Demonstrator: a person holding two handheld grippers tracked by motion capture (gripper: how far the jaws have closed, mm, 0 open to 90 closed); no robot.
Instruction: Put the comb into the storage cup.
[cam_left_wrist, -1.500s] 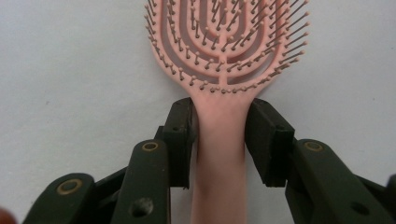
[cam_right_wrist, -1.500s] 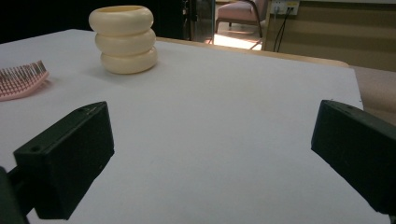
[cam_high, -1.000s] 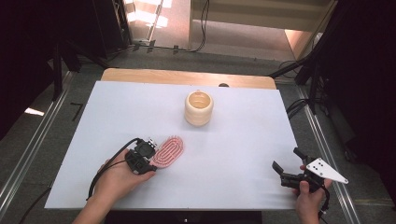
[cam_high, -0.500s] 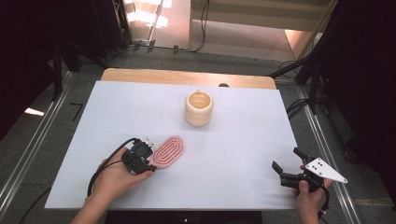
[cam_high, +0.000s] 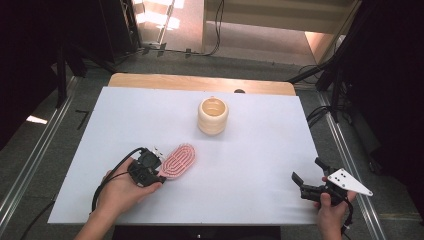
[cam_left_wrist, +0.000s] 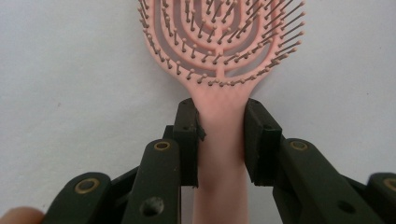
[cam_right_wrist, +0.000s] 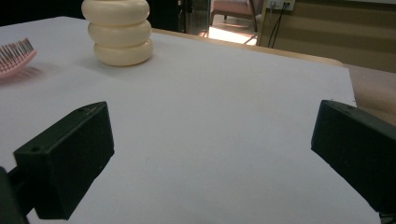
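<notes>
From the high view I see my left claw (cam_high: 156, 169) at the pink plastic bristle hairbrush (cam_high: 179, 160), lying on the white-covered desk (cam_high: 260, 150) near a cream ribbed ceramic vase (cam_high: 213, 116). My left gripper view confirms it is clamped on the brush's handle. My right gripper view has the right claw (cam_right_wrist: 210, 154) spread wide, holding nothing.

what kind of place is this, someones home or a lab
Most likely a lab or recording workspace, not a home: a table covered in plain white, loose cables on the floor behind it, and metal rails alongside.
</notes>
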